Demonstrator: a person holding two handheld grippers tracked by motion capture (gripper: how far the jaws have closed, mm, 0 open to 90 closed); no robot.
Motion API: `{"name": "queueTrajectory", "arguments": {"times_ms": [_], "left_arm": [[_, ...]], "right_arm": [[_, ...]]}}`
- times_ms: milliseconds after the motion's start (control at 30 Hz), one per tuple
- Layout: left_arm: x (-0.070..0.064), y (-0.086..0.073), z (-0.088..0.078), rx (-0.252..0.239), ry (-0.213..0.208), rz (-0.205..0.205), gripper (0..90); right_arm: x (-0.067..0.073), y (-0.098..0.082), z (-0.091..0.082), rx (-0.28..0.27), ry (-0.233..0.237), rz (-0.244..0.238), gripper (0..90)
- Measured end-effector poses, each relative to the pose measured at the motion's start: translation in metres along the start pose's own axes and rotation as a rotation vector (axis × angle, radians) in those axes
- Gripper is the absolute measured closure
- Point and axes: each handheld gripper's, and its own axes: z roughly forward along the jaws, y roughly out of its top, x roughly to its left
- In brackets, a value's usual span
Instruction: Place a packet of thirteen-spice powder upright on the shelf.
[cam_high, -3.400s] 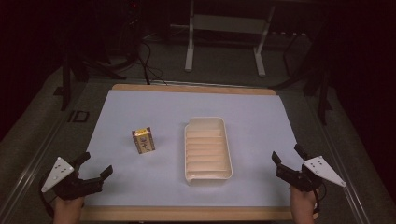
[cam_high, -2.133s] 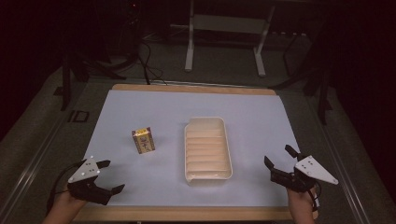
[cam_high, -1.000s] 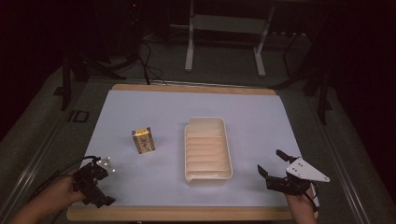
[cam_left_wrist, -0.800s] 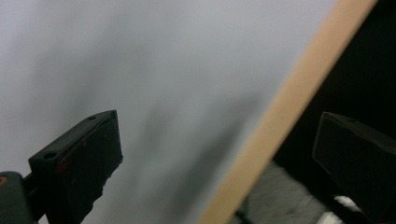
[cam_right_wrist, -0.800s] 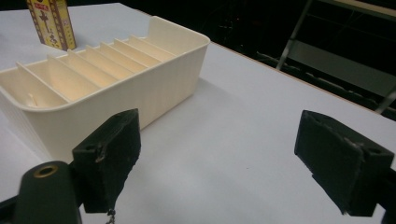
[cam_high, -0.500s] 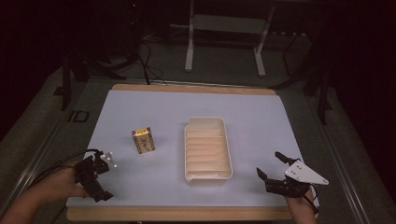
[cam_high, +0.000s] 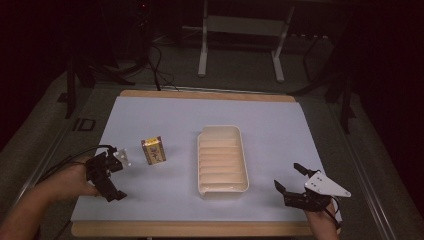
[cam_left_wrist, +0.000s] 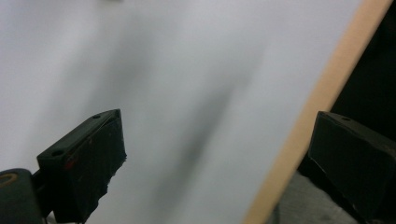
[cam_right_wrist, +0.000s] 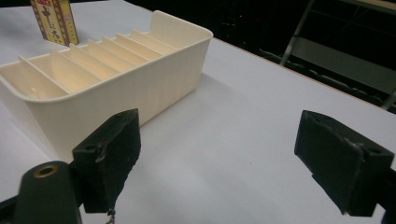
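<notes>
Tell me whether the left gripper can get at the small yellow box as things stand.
Probably yes. The left gripper is open and sits just left of the yellow box, with only bare table cover between them. The tray stands on the box's far side.

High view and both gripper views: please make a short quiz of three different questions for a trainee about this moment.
1. True or false: the small yellow box lies inside the cream divided tray.
2. Which tool is nearer to the box? A) left tool B) right tool
3. Fill in: in the right gripper view, the jaws of the right tool stand ____, with nothing between them.

Key:
1. False. The box stands upright on the white table cover, apart from the tray, on its left.
2. A.
3. Open.
</notes>
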Motion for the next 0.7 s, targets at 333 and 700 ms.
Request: {"name": "queueTrajectory", "arguments": {"times_ms": [333, 700], "left_arm": [[0.011, 0.029, -0.025, -0.057, 0.044, 0.069, 5.5], [0.031, 0.055, -0.038, -0.035, 0.123, 0.132, 15.2]], "right_arm": [[0.002, -0.001, 0.002, 0.008, 0.019, -0.009, 14.7], [0.006, 0.001, 0.001, -0.012, 0.048, -0.018, 14.9]]}}
